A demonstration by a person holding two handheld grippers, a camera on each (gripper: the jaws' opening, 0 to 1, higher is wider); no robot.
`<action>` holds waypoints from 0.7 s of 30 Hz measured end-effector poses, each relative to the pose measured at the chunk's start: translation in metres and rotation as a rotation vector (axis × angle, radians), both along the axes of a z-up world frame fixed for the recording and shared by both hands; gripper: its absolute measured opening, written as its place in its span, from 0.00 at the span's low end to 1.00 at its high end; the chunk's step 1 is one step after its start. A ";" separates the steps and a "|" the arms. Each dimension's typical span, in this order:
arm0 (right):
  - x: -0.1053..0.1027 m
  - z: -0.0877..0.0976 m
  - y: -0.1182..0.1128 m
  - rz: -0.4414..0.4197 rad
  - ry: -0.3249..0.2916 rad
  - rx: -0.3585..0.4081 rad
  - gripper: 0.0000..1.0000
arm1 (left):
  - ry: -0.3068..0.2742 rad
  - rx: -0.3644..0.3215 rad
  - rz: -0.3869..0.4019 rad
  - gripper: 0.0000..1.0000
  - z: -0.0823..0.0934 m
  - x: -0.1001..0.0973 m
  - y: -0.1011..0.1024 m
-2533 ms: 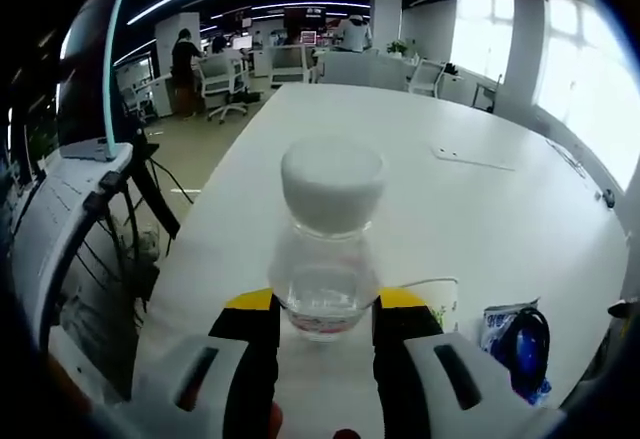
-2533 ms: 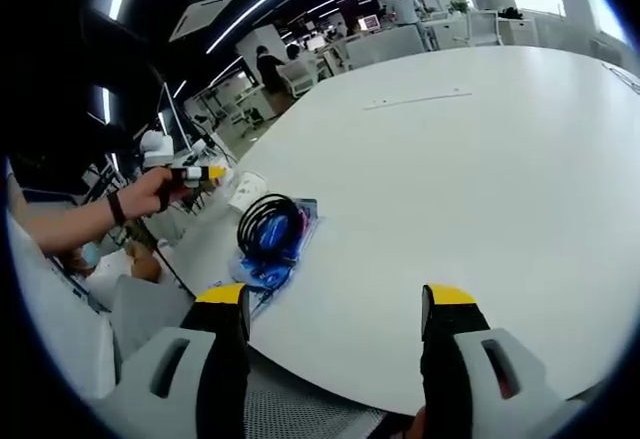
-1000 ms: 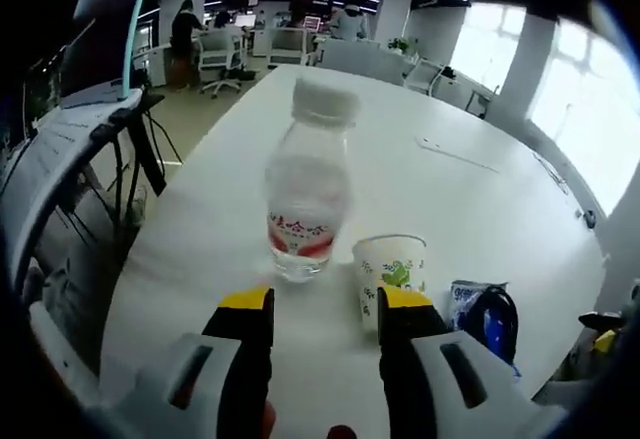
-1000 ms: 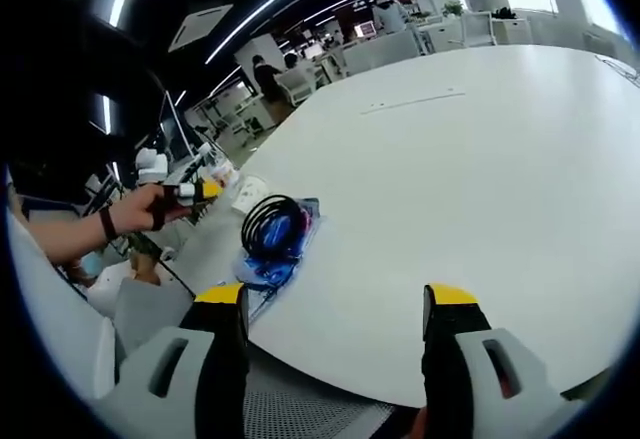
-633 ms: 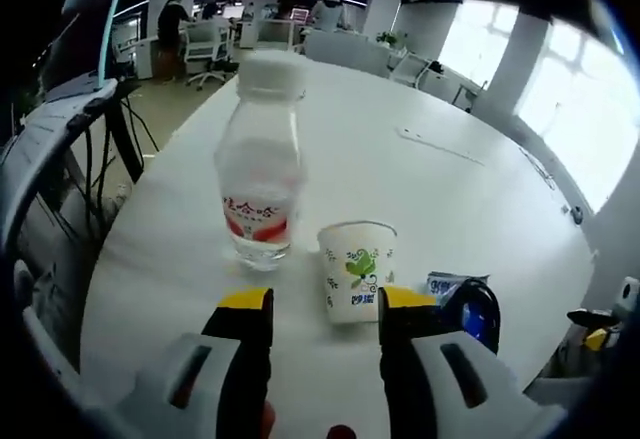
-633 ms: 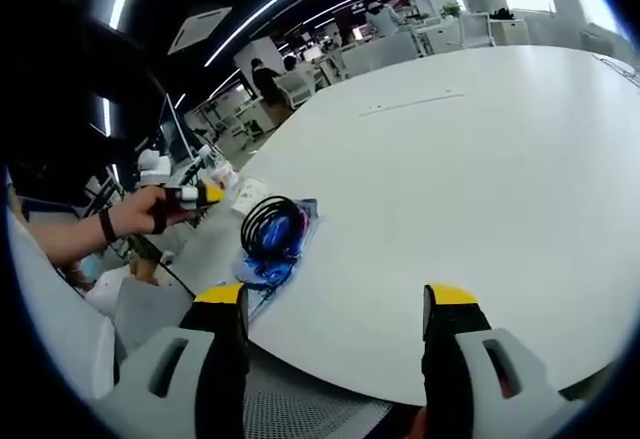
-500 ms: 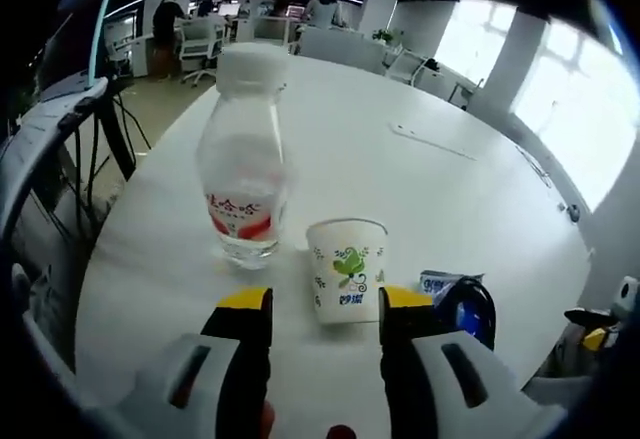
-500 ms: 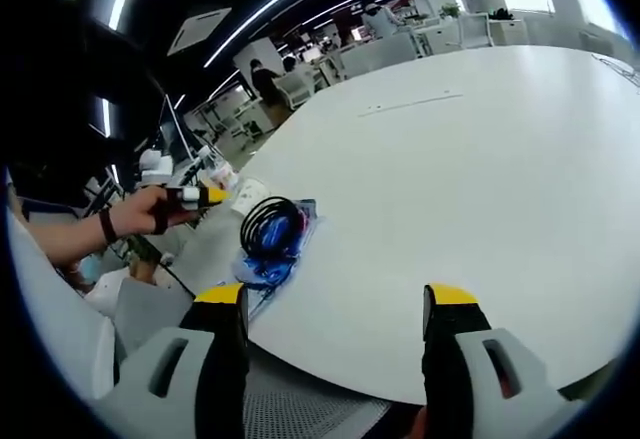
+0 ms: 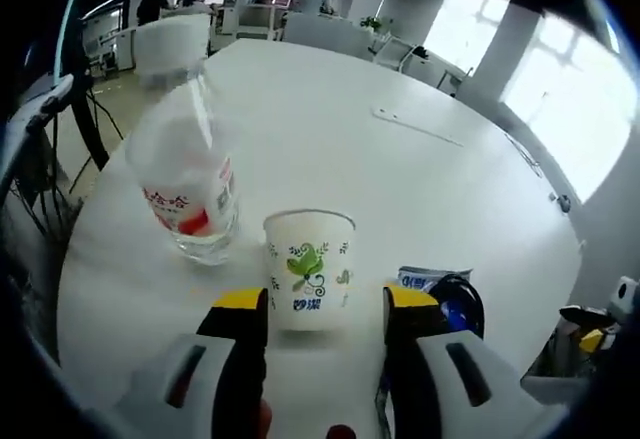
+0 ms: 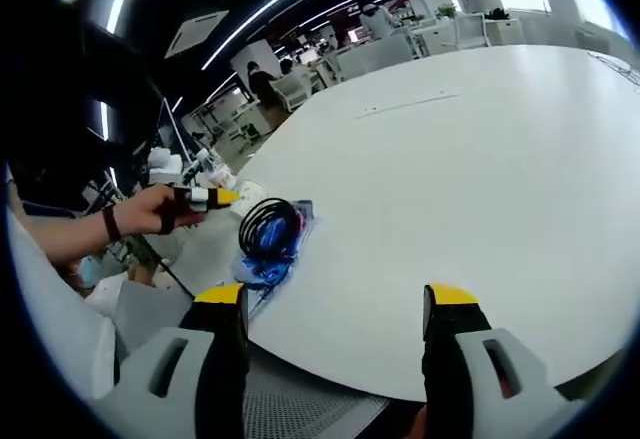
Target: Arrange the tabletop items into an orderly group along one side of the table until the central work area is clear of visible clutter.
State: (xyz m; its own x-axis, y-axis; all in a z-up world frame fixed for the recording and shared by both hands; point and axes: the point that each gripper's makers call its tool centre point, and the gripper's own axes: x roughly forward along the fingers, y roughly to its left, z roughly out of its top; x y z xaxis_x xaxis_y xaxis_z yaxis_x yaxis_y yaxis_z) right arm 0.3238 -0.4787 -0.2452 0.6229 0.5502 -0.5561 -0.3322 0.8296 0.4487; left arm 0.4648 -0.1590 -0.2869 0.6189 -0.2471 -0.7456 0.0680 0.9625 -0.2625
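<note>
The left gripper (image 9: pixel 325 304) has its jaws apart either side of the paper cup (image 9: pixel 309 268), looks lined up to grab it. Just left of the cup stands the water bottle (image 9: pixel 186 173), right of the cup a blue packet with a coiled cable (image 9: pixel 448 300), all bunched near the table (image 9: pixel 400 189) edge, probably so the middle is free. The right gripper (image 10: pixel 336 304) hangs open and empty over the table edge, near that cable packet.

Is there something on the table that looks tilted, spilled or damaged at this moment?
Nothing is spilled or damaged. The water bottle seems to lean in the left gripper view, but that may be lens distortion. It stands capped beside the upright paper cup, which sits just ahead of the open left gripper. The blue packet with the black cable lies near the table edge.
</note>
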 end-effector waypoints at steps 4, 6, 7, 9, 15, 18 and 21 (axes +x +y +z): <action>0.001 0.000 -0.002 -0.009 -0.003 0.009 0.71 | 0.024 0.010 -0.005 0.47 -0.006 0.002 -0.003; 0.000 0.000 -0.002 -0.010 0.001 0.011 0.71 | 0.035 0.026 -0.008 0.47 -0.009 0.004 -0.003; 0.000 0.000 -0.002 -0.009 0.001 0.011 0.71 | 0.041 0.032 -0.006 0.46 -0.010 0.004 -0.002; 0.000 -0.001 -0.002 -0.008 0.001 0.012 0.71 | 0.049 0.042 0.002 0.44 -0.012 0.005 0.001; 0.001 -0.001 -0.004 -0.011 0.000 0.014 0.71 | 0.047 0.077 -0.014 0.34 -0.011 0.004 0.004; 0.001 -0.002 -0.005 -0.009 0.001 0.013 0.71 | 0.040 0.063 -0.001 0.34 -0.010 0.000 0.007; 0.001 -0.003 -0.005 -0.006 0.002 0.014 0.71 | 0.033 0.055 0.004 0.34 -0.009 -0.005 0.008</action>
